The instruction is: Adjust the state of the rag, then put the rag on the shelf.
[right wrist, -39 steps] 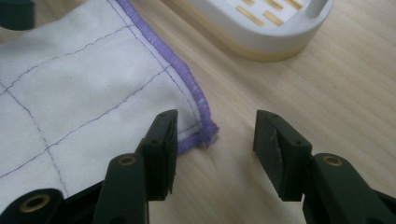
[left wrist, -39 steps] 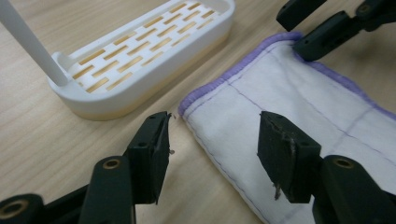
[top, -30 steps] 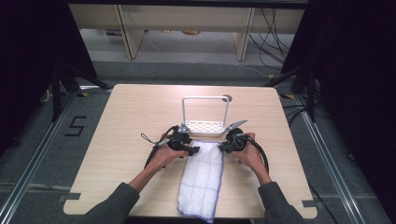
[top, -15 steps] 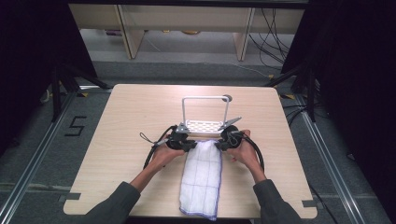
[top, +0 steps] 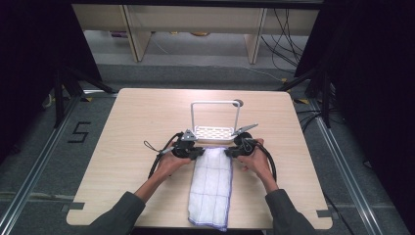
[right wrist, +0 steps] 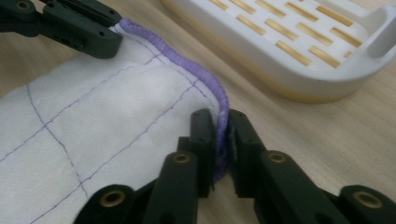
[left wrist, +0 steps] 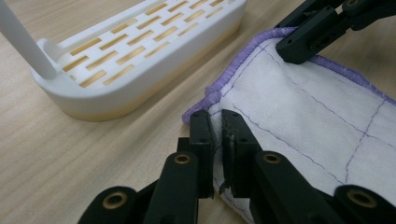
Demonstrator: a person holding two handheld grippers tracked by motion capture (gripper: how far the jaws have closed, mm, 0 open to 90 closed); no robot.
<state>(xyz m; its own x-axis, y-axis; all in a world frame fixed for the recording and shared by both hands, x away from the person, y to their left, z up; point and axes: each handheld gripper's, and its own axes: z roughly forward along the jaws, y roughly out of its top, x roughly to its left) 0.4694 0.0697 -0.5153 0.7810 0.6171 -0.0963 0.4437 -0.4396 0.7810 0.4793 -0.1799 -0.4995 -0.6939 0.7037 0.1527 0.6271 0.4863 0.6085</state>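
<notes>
A white quilted cloth (top: 211, 188) with a purple hem lies lengthwise on the table, its far end just in front of a white slotted rack (top: 214, 132). My left gripper (top: 200, 152) is shut on the cloth's far left corner (left wrist: 215, 116). My right gripper (top: 228, 152) is shut on the far right corner, pinching the purple hem (right wrist: 222, 122). In the left gripper view the other gripper's jaws bite the hem at the upper right, and the cloth (left wrist: 303, 116) stretches between. The right gripper view has the cloth (right wrist: 93, 135) spreading left.
The rack has a tall white loop handle (top: 215, 104) and a slotted base (left wrist: 135, 42), (right wrist: 299, 37), standing just beyond the cloth. The wooden table (top: 137, 117) has bare room left, right and behind the rack. Cables trail from both grippers.
Both hands have come slightly closer together at the cloth's far end. The grippers stay on the two corners.
</notes>
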